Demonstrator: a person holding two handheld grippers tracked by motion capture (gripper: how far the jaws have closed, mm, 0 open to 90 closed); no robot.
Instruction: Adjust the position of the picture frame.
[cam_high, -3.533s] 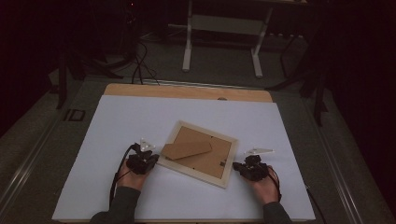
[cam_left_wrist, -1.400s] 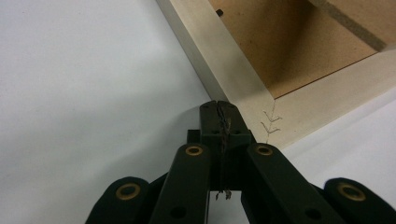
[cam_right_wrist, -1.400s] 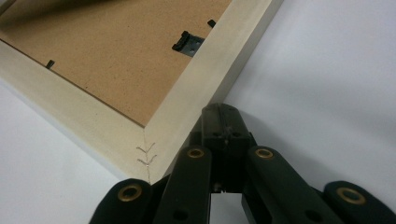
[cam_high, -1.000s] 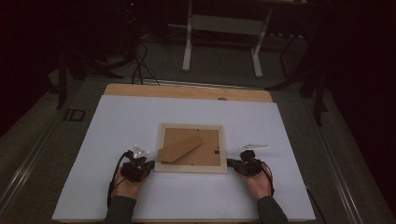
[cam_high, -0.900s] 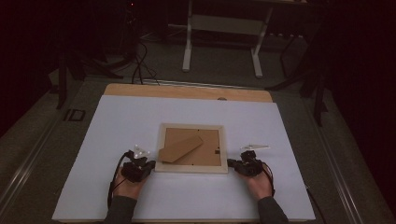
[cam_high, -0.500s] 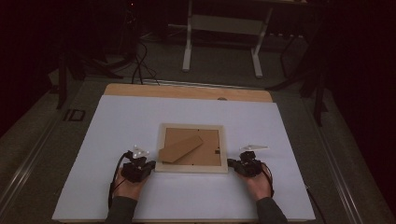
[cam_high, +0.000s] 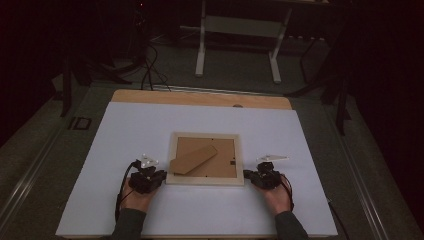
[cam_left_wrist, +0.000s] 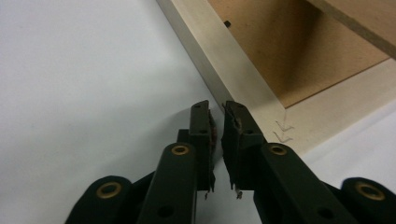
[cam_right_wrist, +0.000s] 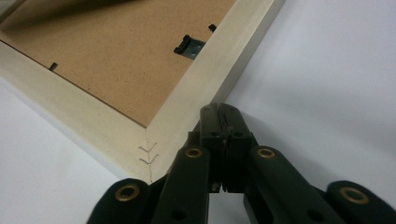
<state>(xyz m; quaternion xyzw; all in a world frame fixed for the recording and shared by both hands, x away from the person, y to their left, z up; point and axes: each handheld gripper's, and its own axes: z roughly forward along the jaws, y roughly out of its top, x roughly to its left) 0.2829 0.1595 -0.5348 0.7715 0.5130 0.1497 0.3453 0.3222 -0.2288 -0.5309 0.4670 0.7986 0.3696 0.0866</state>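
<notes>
high view – both tongs (cam_high: 159, 176) (cam_high: 251, 176) flank the face-down picture frame (cam_high: 205, 180).

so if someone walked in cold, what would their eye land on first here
First the pale wooden picture frame, lying face down in the middle of the white table, its brown backing board and fold-out stand facing up. Next the two black grippers at its near corners: the left gripper, its jaws a slit apart after just opening with nothing between them, and the right gripper, its jaws shut and empty, tips against the frame's edge.
</notes>
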